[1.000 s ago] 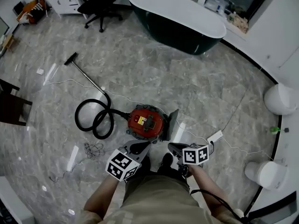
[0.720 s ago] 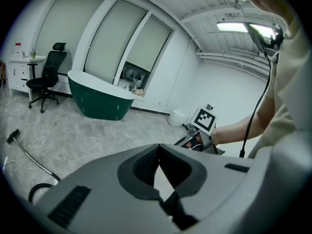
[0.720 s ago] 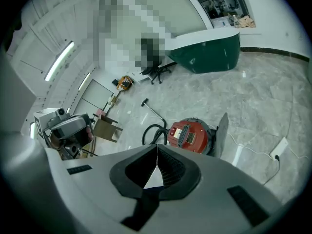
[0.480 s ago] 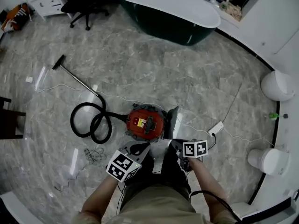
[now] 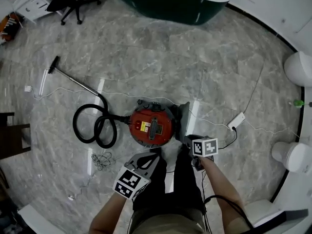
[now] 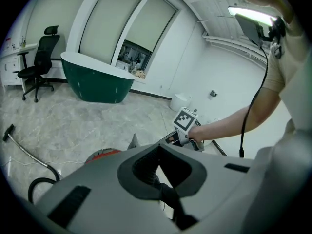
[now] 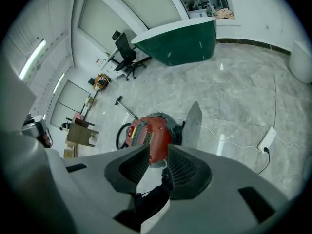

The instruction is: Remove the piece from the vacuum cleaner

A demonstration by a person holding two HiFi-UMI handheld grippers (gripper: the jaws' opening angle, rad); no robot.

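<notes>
Just ahead of the right gripper (image 5: 188, 140), the grey piece (image 5: 183, 118) is seen upright against the vacuum cleaner (image 5: 151, 126); jaws just opened slightly, nothing between. Left gripper (image 5: 153, 155) closed.

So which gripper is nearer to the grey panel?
Right. In the head view the right gripper, whose empty jaws have just been opening, is just below the panel; the left gripper is farther, below the vacuum.
</notes>
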